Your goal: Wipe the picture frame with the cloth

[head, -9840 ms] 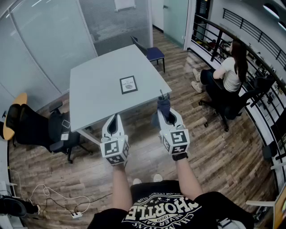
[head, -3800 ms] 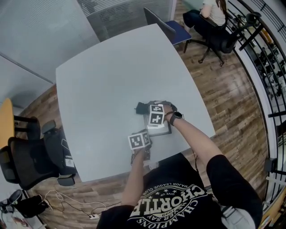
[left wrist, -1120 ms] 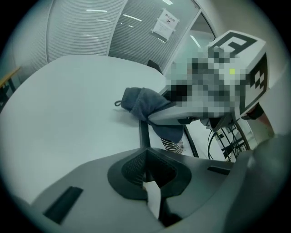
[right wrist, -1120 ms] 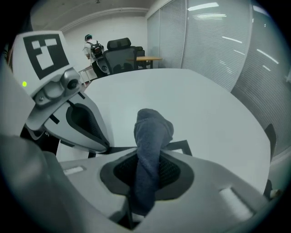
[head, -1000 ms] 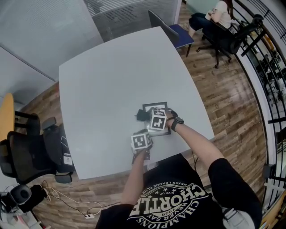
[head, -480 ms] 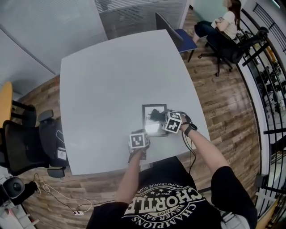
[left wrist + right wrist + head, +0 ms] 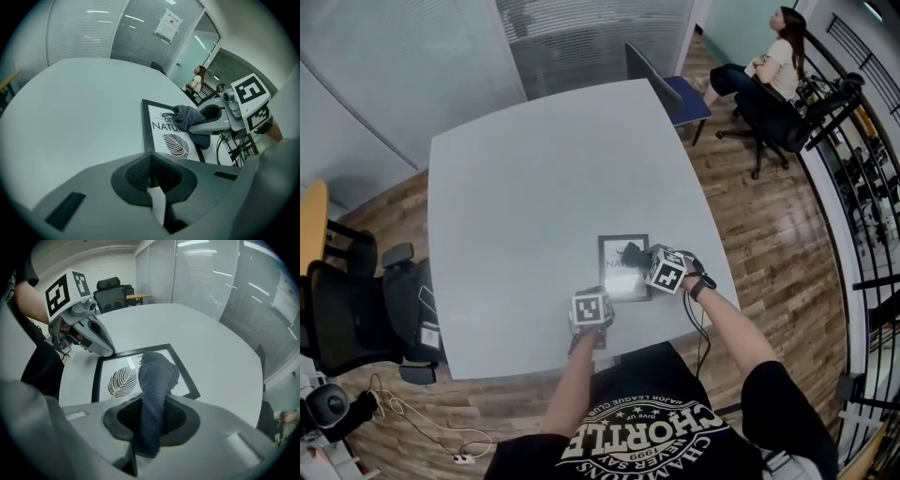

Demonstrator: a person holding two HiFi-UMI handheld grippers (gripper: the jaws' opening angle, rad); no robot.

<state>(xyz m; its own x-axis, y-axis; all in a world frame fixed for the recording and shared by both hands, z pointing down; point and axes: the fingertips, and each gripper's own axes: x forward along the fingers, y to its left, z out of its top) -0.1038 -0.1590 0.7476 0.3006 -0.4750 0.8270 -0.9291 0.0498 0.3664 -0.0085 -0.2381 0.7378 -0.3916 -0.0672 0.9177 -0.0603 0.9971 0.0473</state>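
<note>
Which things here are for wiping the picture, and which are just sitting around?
For the job:
black-framed leaf picture
dark blue-grey cloth
right gripper, shut on the cloth
left gripper, at the frame's corner

Just around:
black office chair
blue chair
person seated far off
tangled white cables

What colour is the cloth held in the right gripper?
Dark blue-grey. The cloth shows best in the right gripper view, clamped in the right gripper.
</note>
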